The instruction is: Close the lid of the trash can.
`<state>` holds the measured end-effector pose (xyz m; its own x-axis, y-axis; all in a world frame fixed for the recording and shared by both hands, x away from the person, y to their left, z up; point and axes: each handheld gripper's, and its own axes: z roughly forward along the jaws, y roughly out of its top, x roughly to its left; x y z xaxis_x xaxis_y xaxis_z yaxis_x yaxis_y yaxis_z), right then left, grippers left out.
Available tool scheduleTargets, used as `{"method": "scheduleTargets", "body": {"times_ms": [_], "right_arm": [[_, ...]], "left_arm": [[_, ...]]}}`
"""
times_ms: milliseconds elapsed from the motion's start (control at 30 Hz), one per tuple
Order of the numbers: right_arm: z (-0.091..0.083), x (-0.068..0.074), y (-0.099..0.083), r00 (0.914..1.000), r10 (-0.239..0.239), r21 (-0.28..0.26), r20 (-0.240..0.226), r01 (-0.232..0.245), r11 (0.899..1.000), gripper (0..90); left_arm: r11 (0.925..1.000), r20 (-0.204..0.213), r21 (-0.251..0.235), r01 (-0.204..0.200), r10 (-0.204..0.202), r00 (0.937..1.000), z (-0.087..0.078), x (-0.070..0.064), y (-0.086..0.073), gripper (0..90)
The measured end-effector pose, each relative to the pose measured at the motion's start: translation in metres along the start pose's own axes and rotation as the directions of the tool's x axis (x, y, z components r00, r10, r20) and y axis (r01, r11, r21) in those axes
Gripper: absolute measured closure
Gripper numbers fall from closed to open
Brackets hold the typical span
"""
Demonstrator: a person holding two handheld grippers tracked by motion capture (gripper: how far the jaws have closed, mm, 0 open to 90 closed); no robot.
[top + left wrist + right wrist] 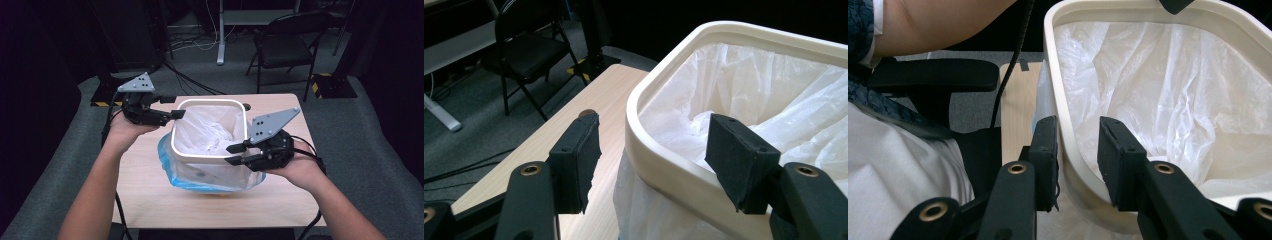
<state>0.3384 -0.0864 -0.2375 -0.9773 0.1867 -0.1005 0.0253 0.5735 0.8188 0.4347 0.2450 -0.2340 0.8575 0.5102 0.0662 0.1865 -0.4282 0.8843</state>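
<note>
Bin [176,134]: cream plastic, stiff rounded rim, on the table [150,195]; its rim passes between the jaws of both my grippers. White liner bag [210,131] inside, thin and crinkly, slack spilling below the rim outside; it looks slippery and easily torn. Bin judged light, empty.

Left gripper [176,114]: jaws wide apart, straddling the rim, one pad [739,160] inside over the liner, holding nothing.

Right gripper [234,154]: jaws narrower, either side of the rim wall, not yet clamped.

Best hold: rim wall, pinching film against plastic.
</note>
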Motion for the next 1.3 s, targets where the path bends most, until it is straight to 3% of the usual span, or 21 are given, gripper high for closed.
{"method": "scheduleTargets", "body": {"times_ms": [367, 1100, 1233, 1300], "right_arm": [[0.001, -0.003, -0.008, 0.9998, 0.019, -0.015, -0.002, -0.019, 1.0, 68.5], [0.004, -0.003, -0.019, 0.9987, 0.051, -0.066, -0.001, -0.051, 0.997, 67.3], [0.004, -0.003, -0.019, 0.9984, 0.055, -0.067, -0.012, -0.056, 0.996, 61.7], [0.004, -0.004, -0.019, 0.9981, 0.061, -0.065, -0.011, -0.062, 0.996, 60.4]], "left_arm": [[0.9998, 0.001, 0.015, 0.012, -0.012, 0.9999, 0.005, 0.003, -0.006, 37.7], [0.9958, 0.041, -0.03, 0.086, -0.085, 0.9956, 0.014, 0.01, -0.026, 37.7], [0.9981, 0.021, -0.012, 0.06, -0.06, 0.998, 0.011, 0.007, -0.023, 37.6], [0.9979, 0.033, -0.025, 0.06, -0.059, 0.9977, 0.007, 0.007, -0.021, 36.7]]}}
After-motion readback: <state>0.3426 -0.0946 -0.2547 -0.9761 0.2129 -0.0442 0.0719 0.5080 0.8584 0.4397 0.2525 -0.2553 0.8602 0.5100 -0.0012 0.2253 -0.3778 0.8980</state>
